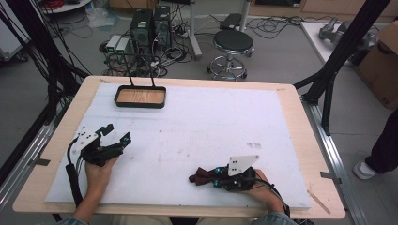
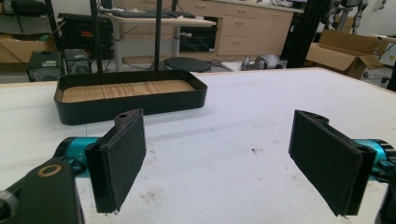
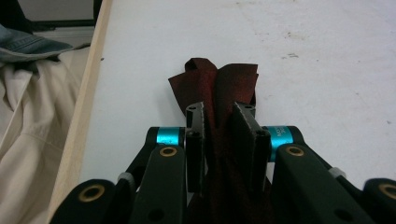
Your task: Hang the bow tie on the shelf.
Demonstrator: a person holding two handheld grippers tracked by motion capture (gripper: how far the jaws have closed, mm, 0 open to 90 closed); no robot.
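Right gripper (image 3: 219,116) of mine is clamped on a dark red cloth (image 3: 219,81), crumpled and matte, its folded end poking past the black padded jaws over the white foam sheet (image 1: 202,136) near the table's front edge. Left gripper (image 1: 114,132) stands spread wide, holding nothing, facing a black oblong tray (image 2: 130,95) with a woodgrain floor.

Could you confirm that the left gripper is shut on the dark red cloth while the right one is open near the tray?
The sides are swapped. In the right gripper view the right gripper is shut on the cloth; in the left gripper view the left gripper is open, facing the tray.
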